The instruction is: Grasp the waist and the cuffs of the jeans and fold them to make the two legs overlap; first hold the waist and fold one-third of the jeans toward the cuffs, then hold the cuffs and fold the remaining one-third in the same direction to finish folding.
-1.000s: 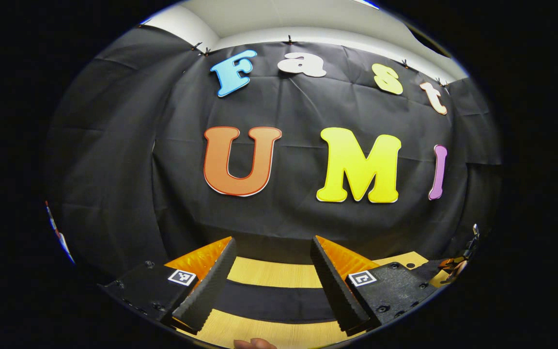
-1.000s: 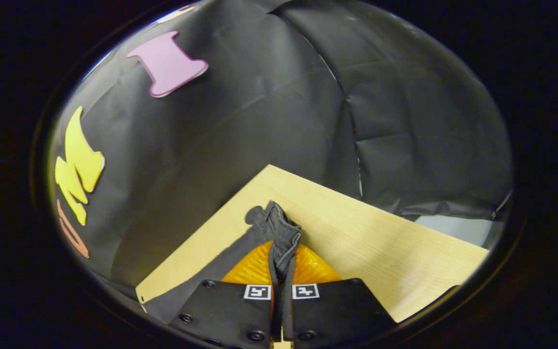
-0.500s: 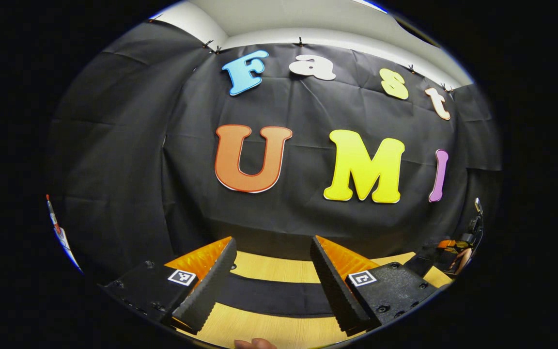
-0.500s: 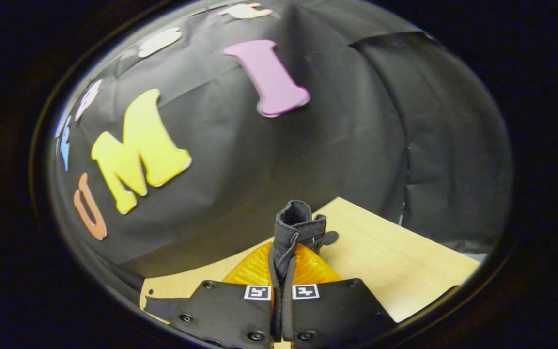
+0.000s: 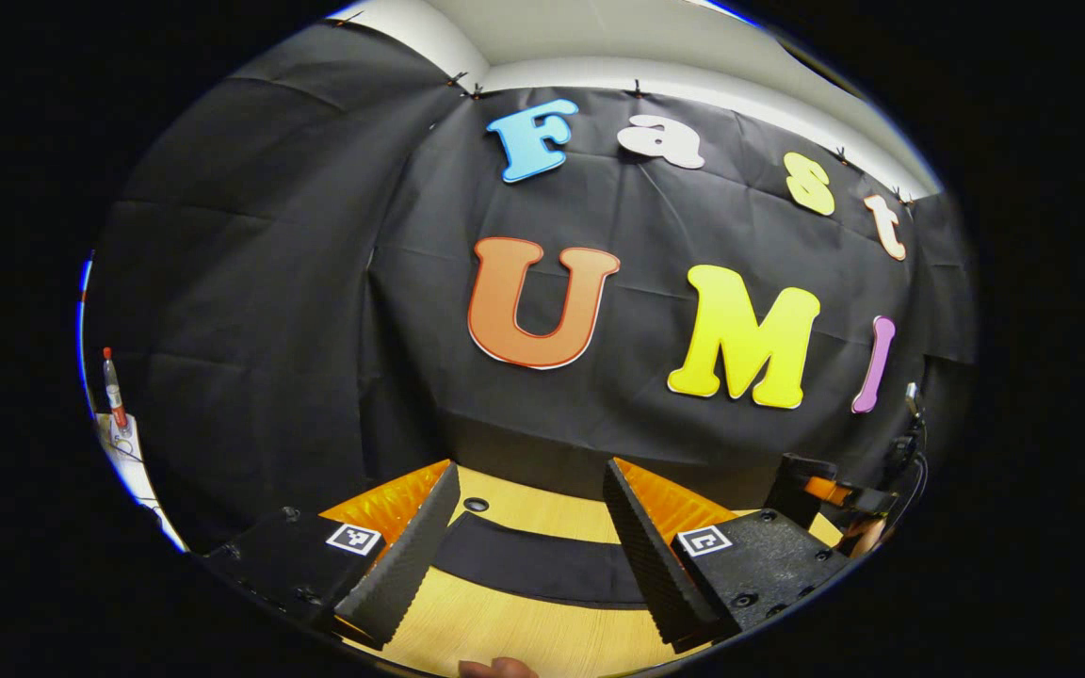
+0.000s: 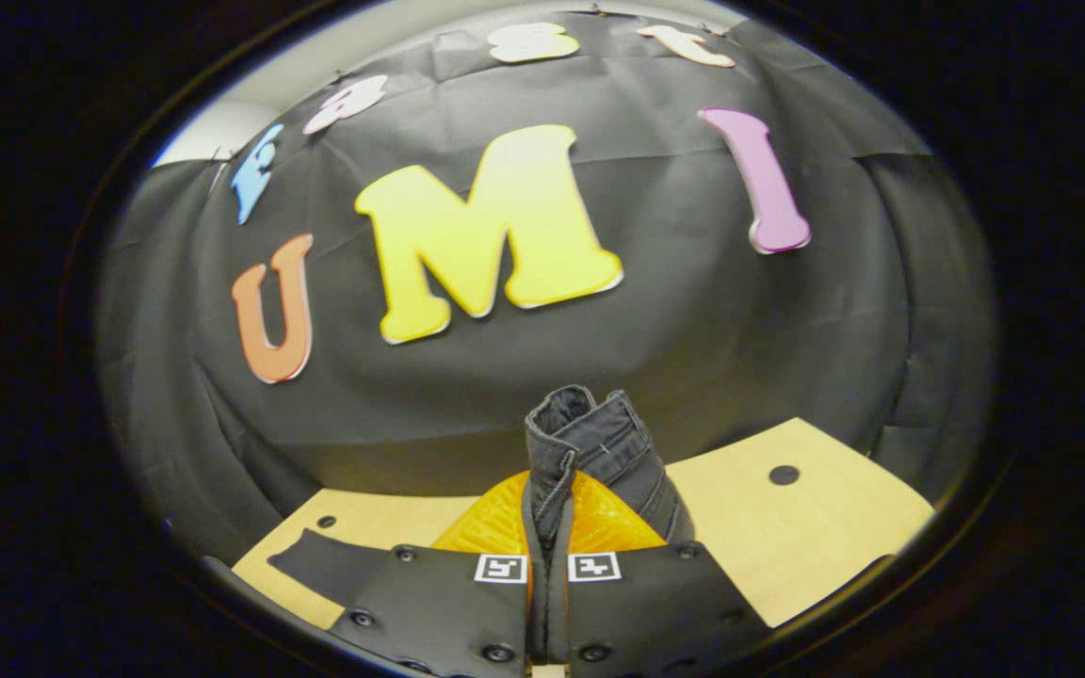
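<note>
Wooden table (image 6: 816,527): we see it run to the booth wall. Jeans (image 5: 533,570): dark, flat on the table in the left gripper view; in the right gripper view a bunched edge (image 6: 590,443) stands up. Left gripper (image 5: 528,556): we find it spread wide, holding nothing. Right gripper (image 6: 550,527): closed tight on that jeans edge.

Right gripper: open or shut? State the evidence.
Shut. In the right gripper view, the right gripper has both fingers pressed on a bunched edge of the jeans.
</note>
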Demonstrator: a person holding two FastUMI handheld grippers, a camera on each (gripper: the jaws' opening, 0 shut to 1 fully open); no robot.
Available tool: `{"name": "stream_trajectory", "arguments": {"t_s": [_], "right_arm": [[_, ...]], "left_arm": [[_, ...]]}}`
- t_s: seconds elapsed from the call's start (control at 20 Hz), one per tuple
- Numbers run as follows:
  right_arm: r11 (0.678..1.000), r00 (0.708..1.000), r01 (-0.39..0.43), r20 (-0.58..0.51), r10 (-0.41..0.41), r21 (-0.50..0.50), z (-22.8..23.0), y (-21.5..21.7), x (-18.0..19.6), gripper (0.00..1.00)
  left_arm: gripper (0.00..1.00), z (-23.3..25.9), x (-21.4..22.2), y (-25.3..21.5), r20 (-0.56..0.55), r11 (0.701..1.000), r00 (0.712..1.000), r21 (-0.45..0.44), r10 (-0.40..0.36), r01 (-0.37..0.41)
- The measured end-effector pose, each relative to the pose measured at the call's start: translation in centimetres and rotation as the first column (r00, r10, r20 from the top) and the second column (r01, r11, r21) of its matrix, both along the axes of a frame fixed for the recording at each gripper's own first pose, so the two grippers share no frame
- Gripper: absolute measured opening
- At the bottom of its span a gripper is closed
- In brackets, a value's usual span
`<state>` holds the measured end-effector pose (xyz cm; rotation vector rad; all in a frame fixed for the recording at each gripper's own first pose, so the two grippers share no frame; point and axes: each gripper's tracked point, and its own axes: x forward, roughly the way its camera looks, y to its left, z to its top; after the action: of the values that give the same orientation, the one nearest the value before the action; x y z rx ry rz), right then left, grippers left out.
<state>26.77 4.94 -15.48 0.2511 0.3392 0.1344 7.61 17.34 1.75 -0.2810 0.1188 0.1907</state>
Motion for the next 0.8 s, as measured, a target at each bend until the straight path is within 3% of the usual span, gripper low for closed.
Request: {"name": "stream_trajectory", "arguments": {"t_s": [0.25, 0.4, 0.8], "right_arm": [[0.994, 0.992, -0.105, -0.070, 0.103, -0.018, -5.6, 8.9, -1.6, 0.01], [0.991, 0.987, -0.125, -0.113, 0.119, -0.054, -9.7, 12.7, -2.5, 0.01], [0.978, 0.954, -0.160, -0.276, 0.118, -0.137, -20.6, 15.8, -6.0, 0.01]], "left_arm": [[0.98, -0.6, -2.3, 2.1, -0.014, 0.998, 0.998, -0.031, 0.059, -0.059], [0.98, -1.7, -3.7, 3.0, -0.040, 0.996, 0.997, -0.042, 0.071, -0.073], [0.99, -3.0, -5.6, 4.9, -0.087, 0.994, 0.992, -0.040, 0.093, -0.097]]}}
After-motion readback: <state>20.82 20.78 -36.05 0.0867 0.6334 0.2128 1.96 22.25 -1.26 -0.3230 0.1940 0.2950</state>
